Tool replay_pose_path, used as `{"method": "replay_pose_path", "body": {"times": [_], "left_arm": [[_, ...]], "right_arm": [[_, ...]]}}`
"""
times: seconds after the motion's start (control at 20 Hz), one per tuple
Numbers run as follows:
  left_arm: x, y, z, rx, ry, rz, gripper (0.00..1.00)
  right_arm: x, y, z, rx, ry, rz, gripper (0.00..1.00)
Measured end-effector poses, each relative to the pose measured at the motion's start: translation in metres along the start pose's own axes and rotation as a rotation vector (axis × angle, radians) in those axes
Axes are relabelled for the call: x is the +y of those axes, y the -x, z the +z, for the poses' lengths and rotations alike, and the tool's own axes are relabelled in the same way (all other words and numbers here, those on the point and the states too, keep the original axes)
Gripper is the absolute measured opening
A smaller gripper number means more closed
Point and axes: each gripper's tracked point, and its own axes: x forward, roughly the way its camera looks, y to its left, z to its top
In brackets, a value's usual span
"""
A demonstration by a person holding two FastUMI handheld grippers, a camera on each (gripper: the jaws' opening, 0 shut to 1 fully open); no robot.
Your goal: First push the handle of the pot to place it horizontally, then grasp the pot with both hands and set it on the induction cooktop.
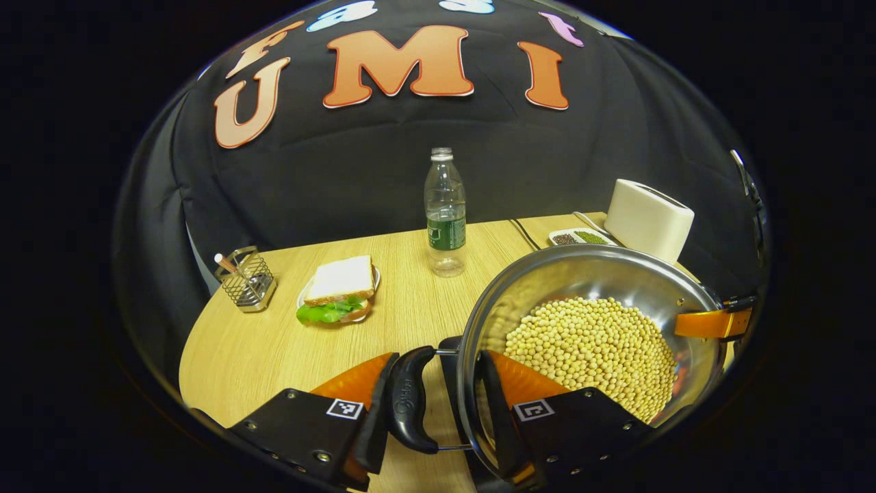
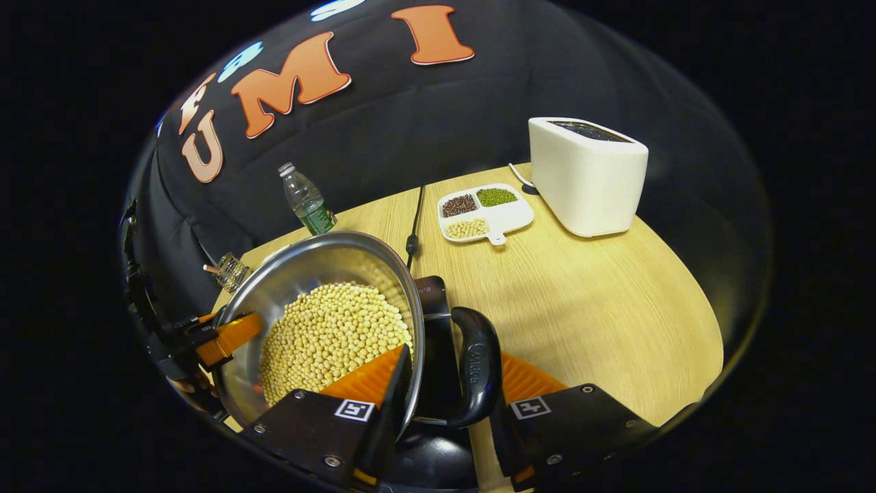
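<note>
1. Nearest in the left gripper view, the left gripper (image 1: pixel 441 411) straddles the pot's (image 1: pixel 547 287) rim: one finger sits outside the black left handle (image 1: pixel 410 404), the other inside the pot against the wall, so it pinches handle and rim together.
2. Likewise in the right gripper view, the right gripper (image 2: pixel 445 404) has one finger inside the pot (image 2: pixel 301 274) and one outside the black right handle (image 2: pixel 475 373); it looks closed on handle and rim.
3. Counted: one steel pot, two loop handles, one heap of beans (image 1: pixel 592 352) inside, two grippers.
4. Across the pot, in the left gripper view, the right gripper's finger shows at the far rim; the left gripper shows the same way in the right gripper view.
5. Under the right gripper a black glossy surface (image 2: pixel 431 459) shows below the pot; whether the pot rests on it I cannot tell.
6. Farther off on the wooden table (image 2: pixel 602 308): one sandwich (image 1: pixel 339 291) on a plate, one wire holder (image 1: pixel 246 277), one bottle (image 1: pixel 445 212), one divided dish (image 2: pixel 486 212) with three kinds of grain, one white toaster (image 2: pixel 588 174), one black cord (image 2: pixel 414 226).
7. Behind the table hangs the black cloth wall (image 1: pixel 342 178).
</note>
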Motion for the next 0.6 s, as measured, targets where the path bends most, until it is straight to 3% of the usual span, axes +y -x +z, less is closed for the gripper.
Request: {"method": "replay_pose_path", "body": {"times": [0.45,0.6], "left_arm": [[-0.0005,-0.0010,0.0012,-0.009,-0.002,-0.003,0.64],[-0.0002,0.0027,0.0043,-0.021,0.020,-0.008,0.67]], "right_arm": [[-0.0036,0.0055,-0.0002,-0.009,-0.010,0.008,0.58],[-0.0040,0.0054,0.0022,-0.021,0.004,0.016,0.62]]}}
